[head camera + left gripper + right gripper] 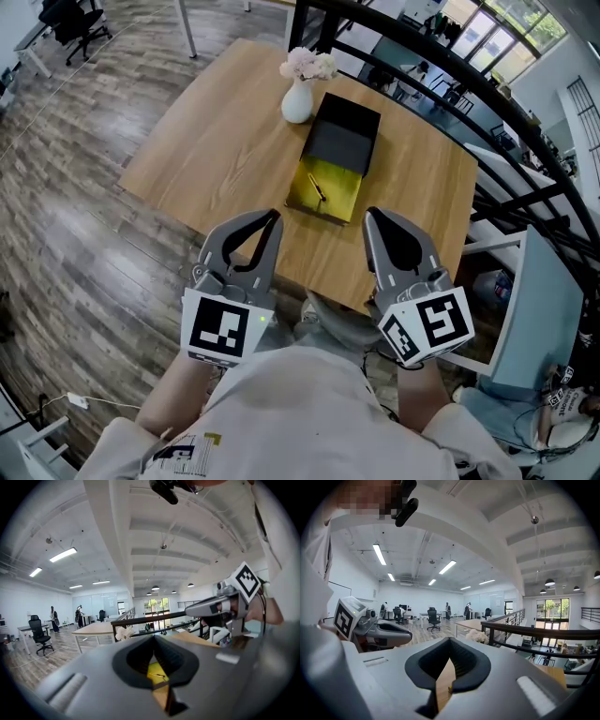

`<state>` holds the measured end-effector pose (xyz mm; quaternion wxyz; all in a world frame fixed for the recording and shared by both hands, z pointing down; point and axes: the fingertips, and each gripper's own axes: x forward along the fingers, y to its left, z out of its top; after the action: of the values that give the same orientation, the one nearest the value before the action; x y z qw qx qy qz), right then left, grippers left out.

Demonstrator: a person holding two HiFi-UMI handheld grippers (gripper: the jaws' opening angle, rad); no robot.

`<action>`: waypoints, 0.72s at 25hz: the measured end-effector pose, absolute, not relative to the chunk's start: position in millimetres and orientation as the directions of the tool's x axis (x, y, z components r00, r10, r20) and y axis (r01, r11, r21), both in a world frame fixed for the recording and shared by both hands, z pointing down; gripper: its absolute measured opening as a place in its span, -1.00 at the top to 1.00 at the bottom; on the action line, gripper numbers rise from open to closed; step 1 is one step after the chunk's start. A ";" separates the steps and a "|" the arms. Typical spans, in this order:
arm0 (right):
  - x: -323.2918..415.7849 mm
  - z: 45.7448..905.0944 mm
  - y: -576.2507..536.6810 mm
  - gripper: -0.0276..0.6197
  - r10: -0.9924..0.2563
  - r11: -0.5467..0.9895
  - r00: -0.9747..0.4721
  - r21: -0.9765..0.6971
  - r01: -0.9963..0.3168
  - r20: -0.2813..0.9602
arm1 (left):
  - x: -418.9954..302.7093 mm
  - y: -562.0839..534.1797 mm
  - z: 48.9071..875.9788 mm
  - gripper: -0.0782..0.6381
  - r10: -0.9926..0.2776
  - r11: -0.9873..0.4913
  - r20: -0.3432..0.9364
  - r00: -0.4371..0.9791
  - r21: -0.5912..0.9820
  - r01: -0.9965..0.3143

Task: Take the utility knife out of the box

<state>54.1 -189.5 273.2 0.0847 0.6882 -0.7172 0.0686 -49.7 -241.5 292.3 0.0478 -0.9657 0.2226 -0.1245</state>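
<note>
Lying in box (339, 195), utility knife (318, 187), ahead of left gripper (273, 217), right gripper (370, 216), jaws clenched empty

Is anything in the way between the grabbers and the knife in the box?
Nothing visible. The box lies open, the utility knife uncovered on its yellow lining. Only bare table separates it from the left gripper and right gripper; the vase stands beyond.

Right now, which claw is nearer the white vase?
Left. The left claw sits on the near side of the vase, almost in line with it; the right claw is equally far back but well off to the vase's right.
</note>
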 end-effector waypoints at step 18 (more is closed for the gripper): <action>113.7 314.6 -242.5 0.69 -0.948 0.129 -0.099 0.080 -0.988 0.304 | 12.6 -268.8 326.7 0.78 -0.454 -0.891 0.273 0.848 -0.164 -0.424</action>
<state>113.7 -242.5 314.6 0.1419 0.6561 -0.7377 0.0721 12.6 -268.8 326.7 0.0486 -0.9601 0.2284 -0.1539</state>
